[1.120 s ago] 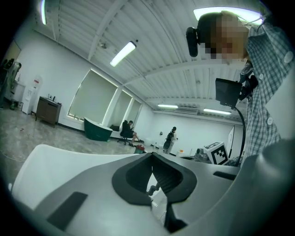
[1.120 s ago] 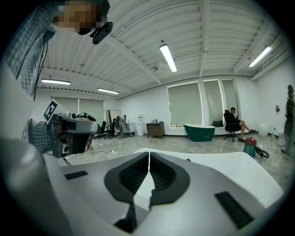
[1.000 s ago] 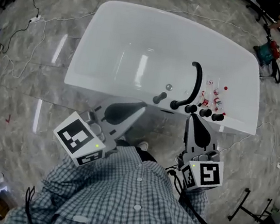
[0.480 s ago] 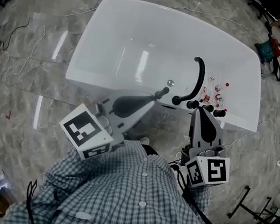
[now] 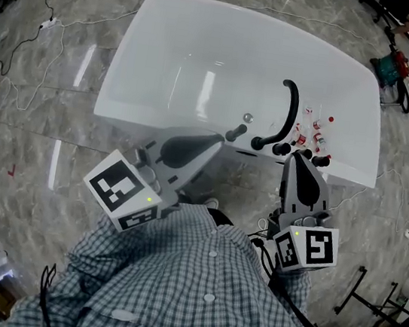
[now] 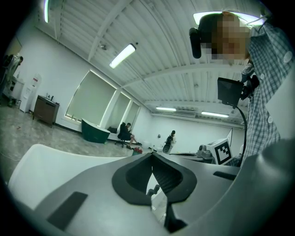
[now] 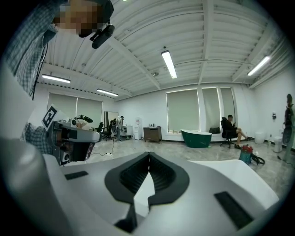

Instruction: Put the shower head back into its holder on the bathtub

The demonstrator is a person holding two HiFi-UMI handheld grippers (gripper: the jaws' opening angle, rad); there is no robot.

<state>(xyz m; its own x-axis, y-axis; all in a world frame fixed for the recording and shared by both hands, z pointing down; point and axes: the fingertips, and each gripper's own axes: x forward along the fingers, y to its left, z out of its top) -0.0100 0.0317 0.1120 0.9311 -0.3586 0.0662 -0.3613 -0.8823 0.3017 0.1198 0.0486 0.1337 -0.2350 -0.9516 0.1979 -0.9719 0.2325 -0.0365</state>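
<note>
Left gripper (image 5: 218, 143) clenched, empty; tip just short of the black shower head (image 5: 235, 132). Shower head sits tilted on the near rim of the white bathtub (image 5: 167, 54), left of the curved spout (image 5: 289, 111). Right gripper (image 5: 295, 157) clenched, empty, near the rim knobs (image 5: 319, 161).

Small red-and-white objects (image 5: 312, 133) on floor of white bathtub (image 5: 206, 52), toward its right end: too small, I can't identify them. Grey right gripper (image 5: 297, 156) covers part of black knob row (image 5: 281, 148) on near rim. In left gripper view, pads of grey left gripper (image 6: 151, 154) hide all but sliver of black fitting (image 6: 156, 188). Which black piece is shower head, which holder: I can't tell.
</note>
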